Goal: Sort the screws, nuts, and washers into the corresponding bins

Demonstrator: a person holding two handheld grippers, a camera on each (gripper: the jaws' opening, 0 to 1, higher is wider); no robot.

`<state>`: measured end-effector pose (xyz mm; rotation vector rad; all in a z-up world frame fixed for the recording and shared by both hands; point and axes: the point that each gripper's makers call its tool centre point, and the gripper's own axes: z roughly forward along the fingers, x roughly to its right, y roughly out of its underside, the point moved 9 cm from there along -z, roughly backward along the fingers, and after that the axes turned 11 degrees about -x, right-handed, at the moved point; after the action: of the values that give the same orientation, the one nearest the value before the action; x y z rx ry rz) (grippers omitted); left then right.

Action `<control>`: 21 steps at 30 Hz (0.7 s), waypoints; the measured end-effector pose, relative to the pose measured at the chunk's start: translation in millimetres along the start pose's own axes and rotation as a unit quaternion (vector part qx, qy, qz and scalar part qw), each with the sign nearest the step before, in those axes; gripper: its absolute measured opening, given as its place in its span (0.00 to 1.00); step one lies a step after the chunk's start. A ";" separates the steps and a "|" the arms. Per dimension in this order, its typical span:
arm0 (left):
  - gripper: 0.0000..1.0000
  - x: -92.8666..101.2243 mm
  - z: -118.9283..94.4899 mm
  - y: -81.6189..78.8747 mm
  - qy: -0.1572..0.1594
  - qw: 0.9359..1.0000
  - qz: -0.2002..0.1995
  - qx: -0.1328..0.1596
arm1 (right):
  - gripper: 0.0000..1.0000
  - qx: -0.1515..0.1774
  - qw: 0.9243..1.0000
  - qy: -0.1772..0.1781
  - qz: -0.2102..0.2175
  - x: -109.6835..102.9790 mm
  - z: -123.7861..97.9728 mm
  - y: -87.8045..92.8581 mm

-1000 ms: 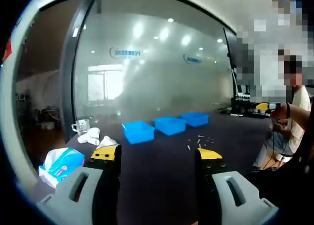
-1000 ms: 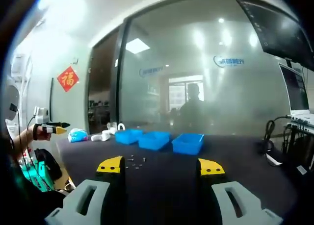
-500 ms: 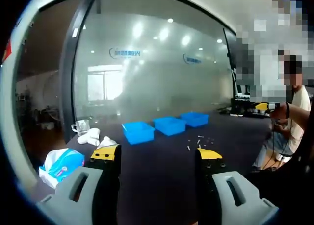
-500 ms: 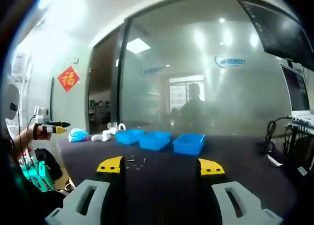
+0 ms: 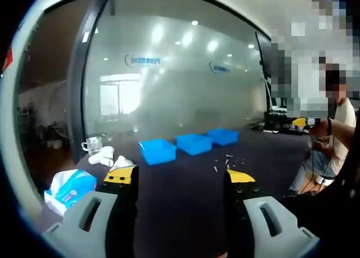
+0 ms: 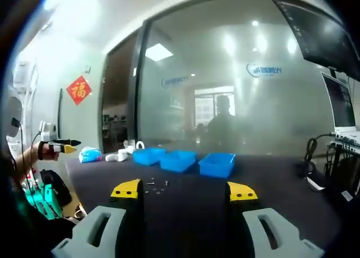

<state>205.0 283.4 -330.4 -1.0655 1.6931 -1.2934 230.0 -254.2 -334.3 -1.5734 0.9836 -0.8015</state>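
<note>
On dark table (image 6: 185, 210), small fasteners (image 6: 157, 186) lie before three blue bins (image 6: 181, 159). Your left gripper (image 5: 181, 178) and right gripper (image 6: 183, 190): jaws wide apart, empty. Approach low, single out one piece.

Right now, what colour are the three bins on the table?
Bright blue, all three bins; clearest in the left gripper view.

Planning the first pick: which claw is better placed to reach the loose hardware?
Probably the right claw: the screws, nuts and washers lie just past its open jaws. From the left claw the pile appears farther off, to one side. Both are empty.
</note>
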 end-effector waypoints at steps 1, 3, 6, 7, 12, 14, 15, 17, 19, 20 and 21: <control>0.60 0.5 -0.1 -0.1 0.000 1.000 0.000 0.000 | 0.53 0.000 1.000 0.000 0.000 0.1 -0.2 0.1; 0.60 1.1 -0.4 -0.4 0.000 1.000 0.001 0.001 | 0.53 0.000 1.000 0.000 0.000 0.4 -0.5 0.4; 0.60 1.3 -0.9 -1.0 0.000 1.000 0.001 0.001 | 0.53 0.000 1.000 0.000 0.000 0.9 -1.0 0.4; 0.60 1.3 -1.1 -1.2 -0.001 1.000 0.002 0.001 | 0.53 0.001 1.000 0.000 0.000 0.9 -1.1 0.2; 0.60 1.7 -1.5 -1.7 0.000 1.000 0.003 0.000 | 0.53 0.000 1.000 -0.001 -0.001 1.1 -0.9 0.8; 0.61 2.3 -1.2 -1.6 0.001 1.000 0.004 -0.001 | 0.53 -0.001 1.000 -0.002 -0.001 1.5 -0.6 1.4; 0.61 2.6 -1.1 -1.6 0.002 1.000 0.005 -0.001 | 0.53 -0.001 1.000 -0.002 0.000 1.8 -0.4 1.5; 0.61 3.7 -0.6 -1.5 0.006 1.000 0.006 -0.003 | 0.53 -0.002 1.000 -0.002 -0.001 2.2 -0.1 1.7; 0.61 4.2 0.0 -1.3 0.011 1.000 0.005 -0.003 | 0.53 -0.003 1.000 -0.003 -0.002 2.6 0.2 1.5; 0.61 4.2 0.5 -1.1 0.015 1.000 0.004 -0.004 | 0.53 -0.004 1.000 -0.005 -0.003 2.8 0.6 1.3; 0.61 4.0 1.2 -0.6 0.018 1.000 0.003 -0.006 | 0.53 -0.005 1.000 -0.007 -0.005 3.0 1.0 1.1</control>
<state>204.6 279.2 -330.4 -1.0495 1.7317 -1.3078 232.0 -256.7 -335.6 -1.5907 0.9718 -0.7929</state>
